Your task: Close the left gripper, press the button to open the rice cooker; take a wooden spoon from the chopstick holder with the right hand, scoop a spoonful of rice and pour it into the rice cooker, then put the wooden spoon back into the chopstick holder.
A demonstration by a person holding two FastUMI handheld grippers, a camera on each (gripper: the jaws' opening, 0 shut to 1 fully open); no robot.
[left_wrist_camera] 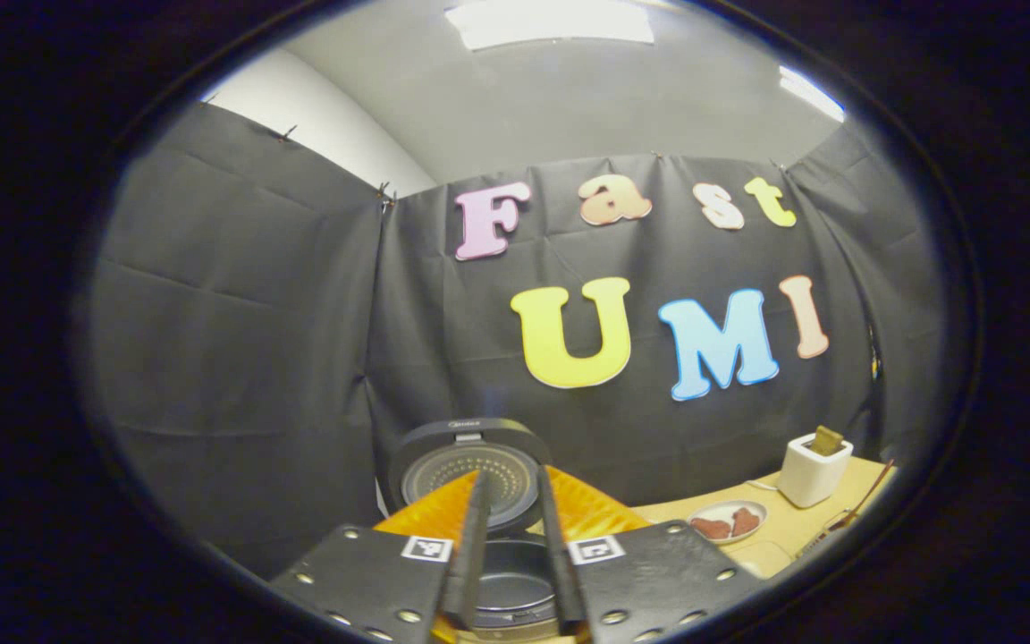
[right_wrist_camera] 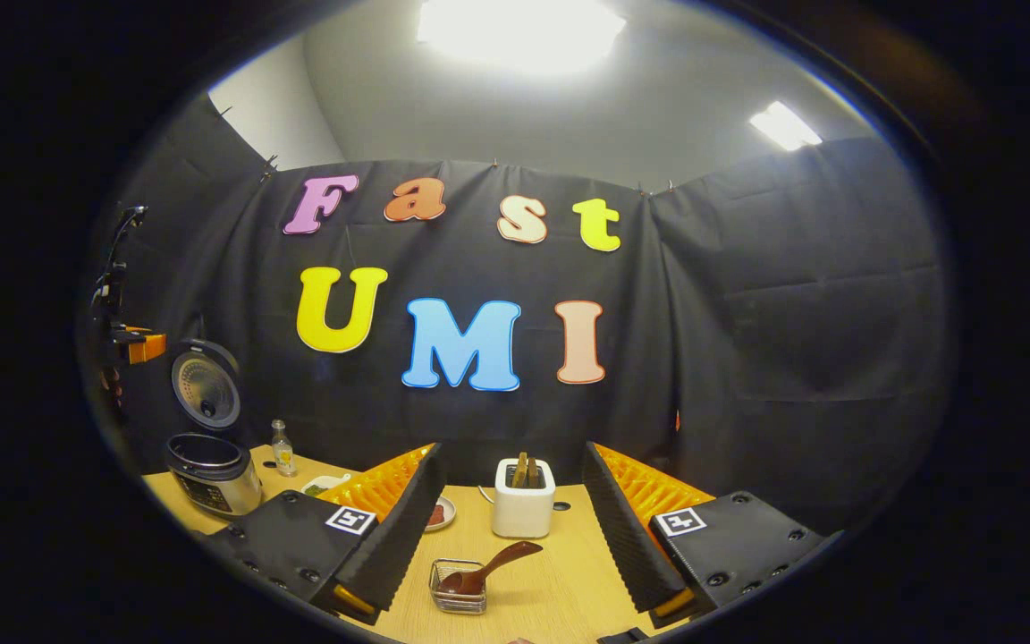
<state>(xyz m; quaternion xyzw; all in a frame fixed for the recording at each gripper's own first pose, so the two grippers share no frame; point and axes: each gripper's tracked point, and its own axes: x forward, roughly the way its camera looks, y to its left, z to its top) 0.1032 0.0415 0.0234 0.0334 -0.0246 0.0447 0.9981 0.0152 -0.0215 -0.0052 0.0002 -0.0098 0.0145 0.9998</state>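
The rice cooker stands right under my left gripper, its lid raised and the dark inner pot showing. The left fingers are close together with a narrow gap and hold nothing. In the right gripper view the cooker is at the far left with its lid up. The white chopstick holder stands straight ahead between the wide-apart fingers of my right gripper, which is open and holds nothing. A wooden spoon lies with its bowl in a small wire basket in front of the holder.
A small bottle stands beside the cooker. A plate with red-brown food lies between cooker and holder. The wooden table has bare room around the basket. A black and orange device hangs above the cooker at far left.
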